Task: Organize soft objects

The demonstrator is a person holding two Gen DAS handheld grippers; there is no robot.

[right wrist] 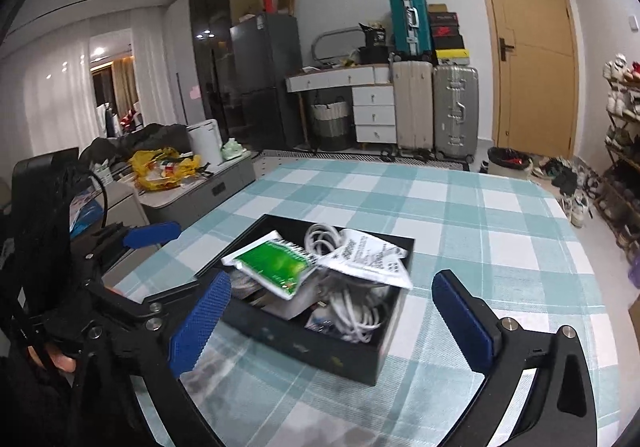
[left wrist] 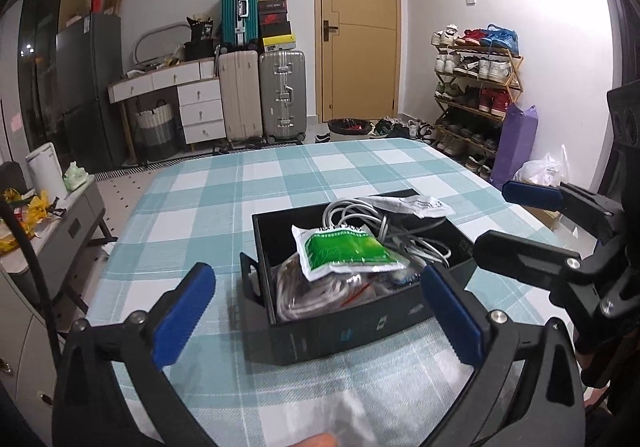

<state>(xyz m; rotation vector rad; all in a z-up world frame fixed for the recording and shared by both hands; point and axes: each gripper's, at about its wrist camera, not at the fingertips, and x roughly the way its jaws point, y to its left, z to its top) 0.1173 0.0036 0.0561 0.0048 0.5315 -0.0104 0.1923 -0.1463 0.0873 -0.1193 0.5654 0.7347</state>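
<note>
A black open box [left wrist: 352, 331] [right wrist: 320, 347] stands on the checked tablecloth. In it lie a green and white pouch [left wrist: 346, 253] [right wrist: 276, 265], a white printed packet [left wrist: 412, 205] [right wrist: 368, 255], coiled white cables [left wrist: 360, 215] [right wrist: 356, 315] and clear plastic bags [left wrist: 304, 295]. My left gripper [left wrist: 318, 307] is open and empty, just before the box's near wall. My right gripper [right wrist: 330, 315] is open and empty, over the box's near side; it also shows at the right of the left wrist view [left wrist: 504, 219].
The table with the blue and white cloth [left wrist: 240, 187] [right wrist: 480, 215] reaches to the far edge. A grey side cabinet [right wrist: 200, 191] with yellow bags stands left. Suitcases [left wrist: 262, 95], a drawer unit, a door and a shoe rack [left wrist: 472, 87] lie beyond.
</note>
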